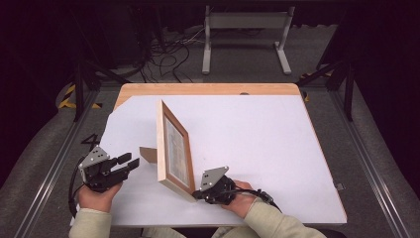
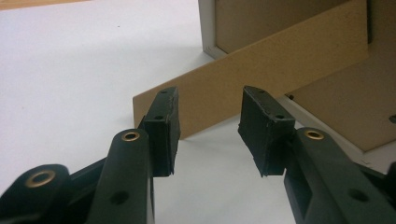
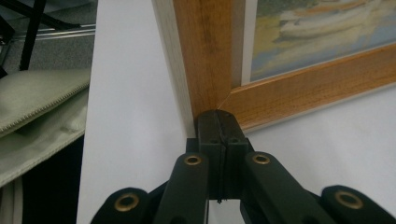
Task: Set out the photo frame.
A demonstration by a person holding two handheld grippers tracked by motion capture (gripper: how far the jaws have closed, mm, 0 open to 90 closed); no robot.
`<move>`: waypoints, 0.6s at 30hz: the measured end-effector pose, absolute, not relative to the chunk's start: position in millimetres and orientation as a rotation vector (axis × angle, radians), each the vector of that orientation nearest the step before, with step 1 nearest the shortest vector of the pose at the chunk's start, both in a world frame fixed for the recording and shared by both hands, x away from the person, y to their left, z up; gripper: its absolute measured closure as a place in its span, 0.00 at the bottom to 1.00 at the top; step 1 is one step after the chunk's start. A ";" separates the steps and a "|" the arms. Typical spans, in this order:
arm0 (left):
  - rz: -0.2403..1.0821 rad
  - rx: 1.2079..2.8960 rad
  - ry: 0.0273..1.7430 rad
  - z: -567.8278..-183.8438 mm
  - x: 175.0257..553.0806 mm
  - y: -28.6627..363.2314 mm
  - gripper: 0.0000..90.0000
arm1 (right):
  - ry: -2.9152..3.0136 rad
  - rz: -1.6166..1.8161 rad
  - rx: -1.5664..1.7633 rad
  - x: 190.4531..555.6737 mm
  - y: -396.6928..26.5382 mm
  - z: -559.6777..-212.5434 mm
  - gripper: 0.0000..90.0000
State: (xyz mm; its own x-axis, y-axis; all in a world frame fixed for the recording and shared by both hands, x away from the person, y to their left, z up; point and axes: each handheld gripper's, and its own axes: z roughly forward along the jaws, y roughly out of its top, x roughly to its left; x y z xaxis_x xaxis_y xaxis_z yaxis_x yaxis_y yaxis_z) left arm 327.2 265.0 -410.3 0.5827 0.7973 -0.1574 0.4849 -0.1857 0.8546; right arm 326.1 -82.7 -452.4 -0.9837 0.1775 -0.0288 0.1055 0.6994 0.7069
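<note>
A wooden picture frame (image 1: 174, 148) stands upright on the white tabletop (image 1: 247, 139), propped by a brown cardboard stand (image 1: 147, 154) behind it. My left gripper (image 1: 132, 161) is open just left of that stand. In the left gripper view the stand (image 2: 261, 70) lies just beyond my open gripper (image 2: 210, 130), apart from the pads, with the frame's cardboard back (image 2: 252, 18) farther off. My right gripper (image 1: 195, 194) is shut, with nothing between its jaws. Its tips (image 3: 218, 121) press against the frame's near bottom corner (image 3: 205, 70), below a painted boat scene (image 3: 317, 32).
The white sheet covers a wooden table whose far edge (image 1: 208, 89) shows bare. Behind it stand a grey metal leg frame (image 1: 245, 39) and loose cables (image 1: 168, 54) on the floor. A pale green sleeve (image 3: 37, 112) lies past the table's near edge.
</note>
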 end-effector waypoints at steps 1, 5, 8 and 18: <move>0.403 1.838 1.043 -410.3 326.6 265.9 0.64 | 2.809 1.165 0.229 326.5 -80.4 -452.7 1.00; 0.406 1.833 1.054 -410.4 325.3 268.6 0.64 | 2.813 1.186 0.216 326.4 -71.6 -454.0 1.00; 0.408 1.829 1.061 -410.3 324.7 270.6 0.64 | 2.818 1.193 0.208 326.6 -67.5 -454.6 1.00; 0.424 1.800 1.090 -410.4 324.5 278.7 0.62 | 2.795 1.237 0.192 325.0 -42.3 -458.6 1.00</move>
State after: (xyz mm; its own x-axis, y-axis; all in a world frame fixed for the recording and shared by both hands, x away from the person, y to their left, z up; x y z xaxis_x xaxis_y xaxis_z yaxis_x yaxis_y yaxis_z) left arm 324.5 278.7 -410.4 0.5413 0.8235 -0.1699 0.4923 -0.1465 0.8580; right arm 325.0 -42.3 -458.6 -0.9890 0.1462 -0.0214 0.0825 0.6664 0.7410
